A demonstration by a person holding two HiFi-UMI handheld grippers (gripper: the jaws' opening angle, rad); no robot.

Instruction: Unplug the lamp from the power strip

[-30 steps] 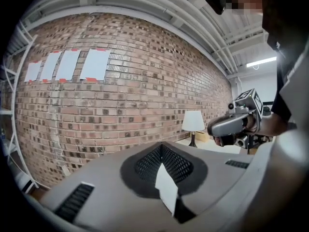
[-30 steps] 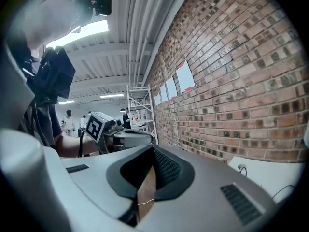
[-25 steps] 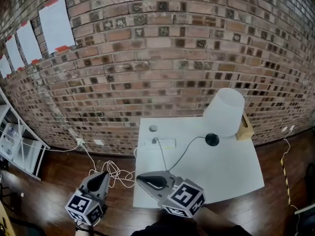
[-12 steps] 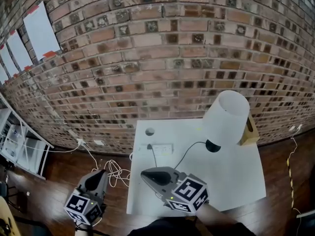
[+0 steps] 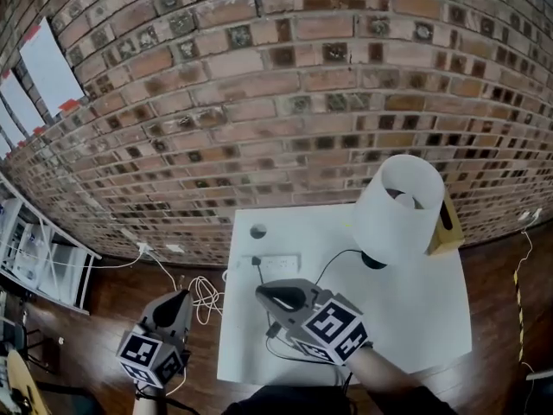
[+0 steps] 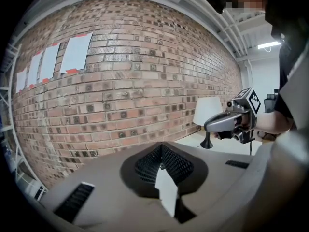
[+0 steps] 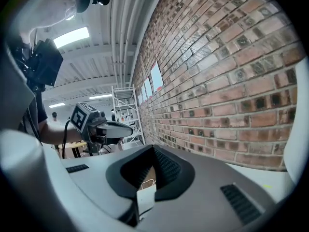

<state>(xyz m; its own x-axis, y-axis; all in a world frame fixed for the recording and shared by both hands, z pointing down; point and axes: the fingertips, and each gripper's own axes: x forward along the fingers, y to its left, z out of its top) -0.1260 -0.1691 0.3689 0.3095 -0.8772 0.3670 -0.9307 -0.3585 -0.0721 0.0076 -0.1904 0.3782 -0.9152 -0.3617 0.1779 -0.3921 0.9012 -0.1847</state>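
Note:
A white power strip [image 5: 276, 264] lies near the left side of the white table [image 5: 415, 318]. A black plug [image 5: 257, 261] sits in its left end. The plug's black cord [image 5: 333, 262] runs to the lamp's black base [image 5: 373, 260], under a white shade [image 5: 397, 206]. My right gripper [image 5: 270, 294] hovers just in front of the strip, jaws shut and empty, apart from the plug. My left gripper [image 5: 175, 305] is shut and hangs over the floor left of the table. The lamp [image 6: 207, 112] and right gripper [image 6: 227, 122] also show in the left gripper view.
A wooden box [image 5: 449, 223] stands behind the lamp at the table's right edge. A small round grey object [image 5: 258, 231] lies behind the strip. White cable [image 5: 203, 299] coils on the floor toward wall sockets [image 5: 140, 249]. A brick wall [image 5: 259, 102] stands behind, a metal shelf [image 5: 34, 258] at left.
The right gripper has moved forward over the table toward the power strip, and the view has closed in on the table. The left gripper has hardly moved.

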